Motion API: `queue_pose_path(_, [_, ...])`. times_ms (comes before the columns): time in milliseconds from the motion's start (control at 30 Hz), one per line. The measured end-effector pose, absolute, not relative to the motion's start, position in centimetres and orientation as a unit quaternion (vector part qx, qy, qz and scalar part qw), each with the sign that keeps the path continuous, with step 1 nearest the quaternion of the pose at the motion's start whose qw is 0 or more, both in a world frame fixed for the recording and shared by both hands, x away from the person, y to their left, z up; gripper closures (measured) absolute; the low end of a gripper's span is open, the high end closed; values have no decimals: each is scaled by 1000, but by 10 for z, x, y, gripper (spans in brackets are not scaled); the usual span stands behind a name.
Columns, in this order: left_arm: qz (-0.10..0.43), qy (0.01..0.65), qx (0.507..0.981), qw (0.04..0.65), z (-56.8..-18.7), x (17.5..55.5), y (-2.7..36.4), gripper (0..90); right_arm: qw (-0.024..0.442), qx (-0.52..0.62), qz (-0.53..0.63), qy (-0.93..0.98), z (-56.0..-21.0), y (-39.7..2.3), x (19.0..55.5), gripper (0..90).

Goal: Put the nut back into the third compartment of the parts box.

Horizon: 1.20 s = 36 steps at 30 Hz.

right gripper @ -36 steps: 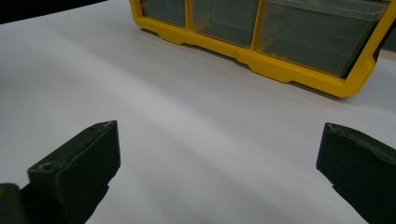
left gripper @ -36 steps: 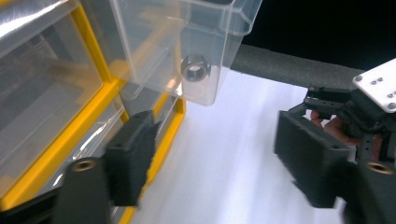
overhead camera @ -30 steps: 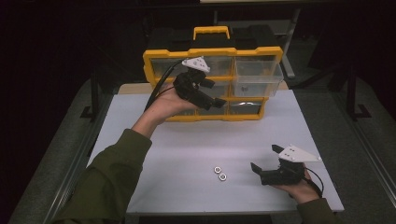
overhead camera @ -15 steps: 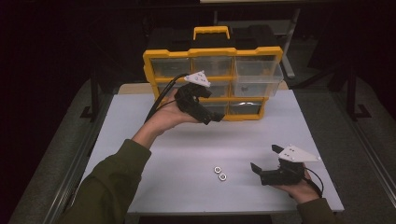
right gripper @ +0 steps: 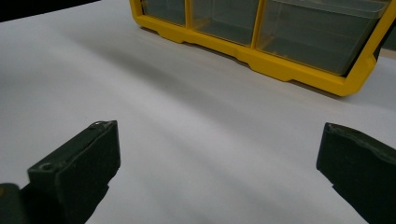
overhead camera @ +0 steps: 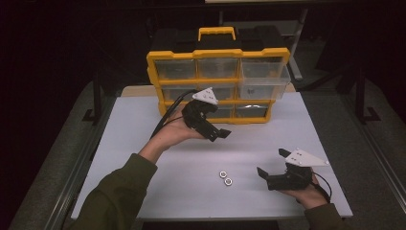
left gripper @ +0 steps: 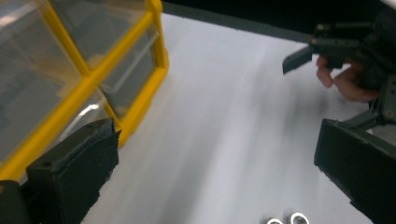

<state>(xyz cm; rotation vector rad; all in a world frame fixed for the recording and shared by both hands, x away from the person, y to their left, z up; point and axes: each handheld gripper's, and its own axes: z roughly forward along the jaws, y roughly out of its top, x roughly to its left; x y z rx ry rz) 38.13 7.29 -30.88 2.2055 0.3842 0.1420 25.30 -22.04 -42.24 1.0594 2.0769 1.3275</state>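
Two small metal rings (overhead camera: 225, 178) lie side by side on the white table (overhead camera: 143, 143), near its front; they also sit at the bottom edge of the left gripper view (left gripper: 299, 218). My left gripper (overhead camera: 219, 134) hovers over the table in front of the yellow organizer (overhead camera: 218, 53), pointing down and right toward the rings. Its jaws (left gripper: 215, 158) have just been opening and stand wide with nothing between them. To the right of the rings my right gripper (overhead camera: 273, 162) rests low near the table's front edge, open and empty (right gripper: 219, 158).
The organizer stands upright at the back of the table with clear drawers; its middle right drawer (overhead camera: 263, 84) is pulled out. The right gripper view has its lower yellow frame (right gripper: 289, 70) ahead. The table drops off to dark surroundings on all sides.
My left hand has come down and toward the near side, away from the organizer's front, and its jaws now stand wider. The right hand and the rings have stayed put.
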Motion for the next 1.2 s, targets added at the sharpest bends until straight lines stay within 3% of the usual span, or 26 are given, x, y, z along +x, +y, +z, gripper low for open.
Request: queue_pose_path(1200, [22, 156, 898, 411, -385, 348, 72, 0, 226, 386, 478, 756, -423, -220, 253, 0])
